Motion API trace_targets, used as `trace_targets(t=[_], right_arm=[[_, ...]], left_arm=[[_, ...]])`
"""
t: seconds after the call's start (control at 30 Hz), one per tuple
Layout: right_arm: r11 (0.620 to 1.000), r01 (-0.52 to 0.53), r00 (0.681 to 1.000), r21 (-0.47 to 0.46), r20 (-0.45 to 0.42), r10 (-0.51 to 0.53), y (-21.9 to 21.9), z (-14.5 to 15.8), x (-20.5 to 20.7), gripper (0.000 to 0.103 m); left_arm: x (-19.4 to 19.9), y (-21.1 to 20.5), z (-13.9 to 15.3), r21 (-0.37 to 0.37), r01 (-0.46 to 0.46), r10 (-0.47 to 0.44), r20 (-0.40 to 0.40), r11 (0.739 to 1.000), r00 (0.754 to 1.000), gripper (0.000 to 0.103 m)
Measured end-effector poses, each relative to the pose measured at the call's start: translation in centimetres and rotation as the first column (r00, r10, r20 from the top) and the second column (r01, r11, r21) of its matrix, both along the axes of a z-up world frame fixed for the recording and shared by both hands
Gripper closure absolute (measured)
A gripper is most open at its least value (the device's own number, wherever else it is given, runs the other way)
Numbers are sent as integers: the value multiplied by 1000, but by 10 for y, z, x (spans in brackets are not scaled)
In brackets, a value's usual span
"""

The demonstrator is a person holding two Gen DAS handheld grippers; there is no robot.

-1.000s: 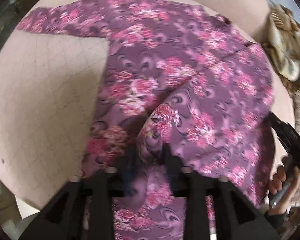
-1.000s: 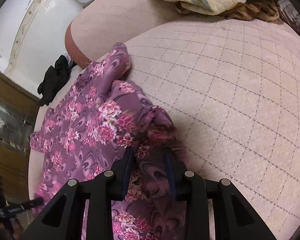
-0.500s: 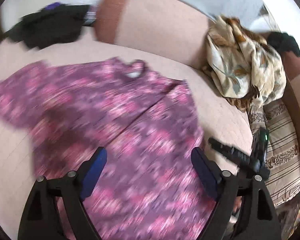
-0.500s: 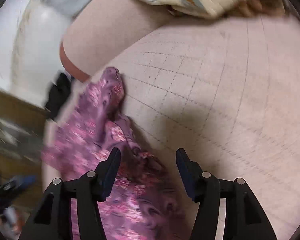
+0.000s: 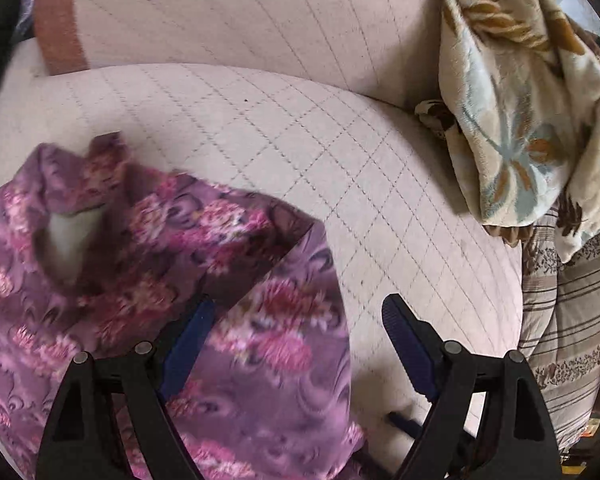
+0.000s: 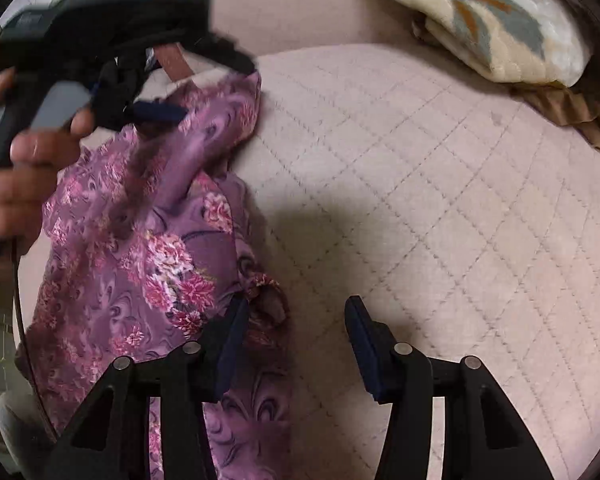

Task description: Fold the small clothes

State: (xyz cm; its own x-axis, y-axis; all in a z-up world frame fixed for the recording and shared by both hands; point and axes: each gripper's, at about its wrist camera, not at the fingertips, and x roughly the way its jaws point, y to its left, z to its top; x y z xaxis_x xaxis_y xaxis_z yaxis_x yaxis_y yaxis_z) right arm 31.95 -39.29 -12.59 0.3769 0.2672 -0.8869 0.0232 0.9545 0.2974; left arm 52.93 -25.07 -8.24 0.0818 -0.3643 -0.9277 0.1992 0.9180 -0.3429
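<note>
A purple floral garment (image 5: pixel 148 264) lies on the quilted beige seat (image 5: pixel 340 152), its collar opening up and to the left of my fingers. My left gripper (image 5: pixel 298 312) hovers wide open over the garment's right edge, with cloth under the left finger and bare seat under the right one. In the right wrist view the same garment (image 6: pixel 160 248) runs down the left side. My right gripper (image 6: pixel 298 312) is open with its jaws closing. A bunched hem corner (image 6: pixel 268 300) lies just inside its left finger, and neither pad presses it.
A cream floral blanket (image 5: pixel 520 100) is heaped at the right over a striped pillow (image 5: pixel 568 340). The sofa backrest (image 5: pixel 260 12) rises behind the seat. A hand (image 6: pixel 16 184) holding the left tool fills the upper left of the right wrist view.
Both grippers were shut on folds of the garment and have let go. The left one opened wide and swung right towards the collar. The right one opened, and its jaws have since narrowed a little.
</note>
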Motion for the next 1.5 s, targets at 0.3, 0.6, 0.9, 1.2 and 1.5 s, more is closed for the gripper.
trace_targets(t=[0.3,0.6,0.9,1.2,1.5], right_arm=[[996,44,999,80,27,-46,1,9,1,100],[982,145,989,118,6,-147,-40,16,-13,101],[966,231,971,112,29,-236,-55,27,-16,102],[965,156,981,212,81,-177,-10,25,-4,42],[967,243,970,74,7,-245,-13,-5,-6,102]], left_arm=[[12,18,-11,-95,-83,75,-78,992,994,98],[34,30,-4,-216,-143,129,-81,966,988,99],[12,49,18,-60,-151,155,73,987,985,34],[-129,193,77,173,-174,115,309,969,944,24],[-261,311,-1,141,-345,317,188,928,929,30]])
